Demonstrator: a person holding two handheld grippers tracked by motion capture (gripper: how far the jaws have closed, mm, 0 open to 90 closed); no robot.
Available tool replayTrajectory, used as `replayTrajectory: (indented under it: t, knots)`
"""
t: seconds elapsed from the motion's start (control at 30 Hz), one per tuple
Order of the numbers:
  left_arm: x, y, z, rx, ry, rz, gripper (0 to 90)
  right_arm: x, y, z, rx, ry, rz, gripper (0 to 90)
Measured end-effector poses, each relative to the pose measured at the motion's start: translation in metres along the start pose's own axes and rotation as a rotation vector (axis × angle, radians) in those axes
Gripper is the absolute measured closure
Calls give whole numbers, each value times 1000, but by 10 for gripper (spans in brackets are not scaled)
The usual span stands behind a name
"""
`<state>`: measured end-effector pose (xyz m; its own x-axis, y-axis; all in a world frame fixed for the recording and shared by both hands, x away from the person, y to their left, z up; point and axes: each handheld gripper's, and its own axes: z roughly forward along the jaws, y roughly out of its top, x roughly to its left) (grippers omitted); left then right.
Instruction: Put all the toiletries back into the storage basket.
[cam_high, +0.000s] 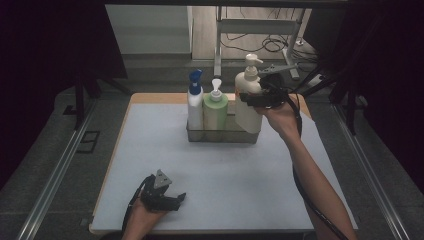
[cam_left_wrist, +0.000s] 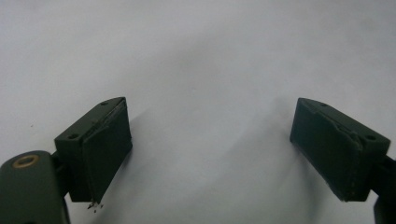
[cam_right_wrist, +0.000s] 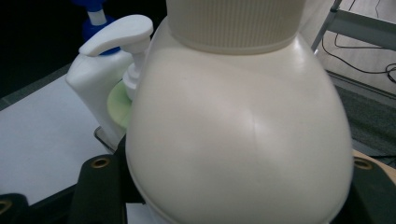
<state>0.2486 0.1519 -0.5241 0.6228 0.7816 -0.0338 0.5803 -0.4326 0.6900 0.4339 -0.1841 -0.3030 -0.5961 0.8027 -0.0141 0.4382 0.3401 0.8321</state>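
Note:
A tall cream pump bottle stands at the right end of a grey tray. My right gripper is shut on its upper body from the right side. In the right gripper view the cream bottle bulges between the two black jaws. Beside it in the tray are a green pump bottle and a white bottle with a blue top. Low at the table's front left, my left gripper rests open. Its jaws stand wide apart over bare white mat.
The tray sits at the back middle of a pale mat on the table. Dark floor rails run along both sides. A metal frame and cables lie on the floor beyond the table's far edge.

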Motion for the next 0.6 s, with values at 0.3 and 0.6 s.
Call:
replayTrajectory:
  t: [0.3,0.6]
  knots:
    - [0,0,0,-1,1,0,123,-7,1,18,-6,-17,6,372]
    - [0,0,0,-3,-1,-3,123,-13,0,35,-11,-36,14,372]
